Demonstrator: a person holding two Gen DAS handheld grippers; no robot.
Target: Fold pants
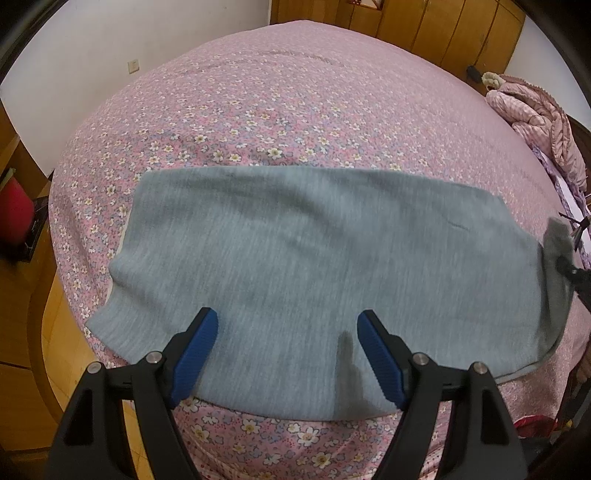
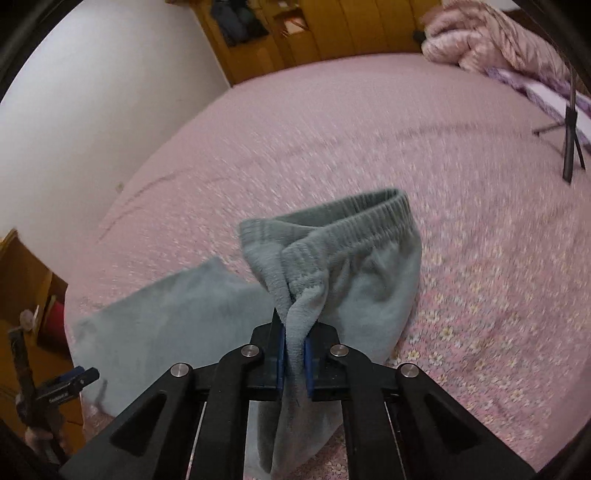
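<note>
Grey-blue pants [image 1: 314, 266] lie spread sideways across a pink flowered bed [image 1: 258, 110]. My left gripper [image 1: 286, 323] is open, its blue pads [image 1: 195, 354] hovering just above the near edge of the pants, holding nothing. My right gripper [image 2: 294, 332] is shut on the pants [image 2: 332, 266] at the elastic waistband [image 2: 369, 214] and lifts that end off the bed; the legs trail down to the left. In the left wrist view the right gripper [image 1: 570, 267] shows at the far right edge with the raised waist end.
A pink quilt [image 1: 535, 114] is bunched at the far right corner of the bed. A black tripod [image 2: 570, 136] stands on the bed at the right. Wooden wardrobes [image 1: 424, 29] line the far wall. A wooden floor and red object [image 1: 14, 210] lie left.
</note>
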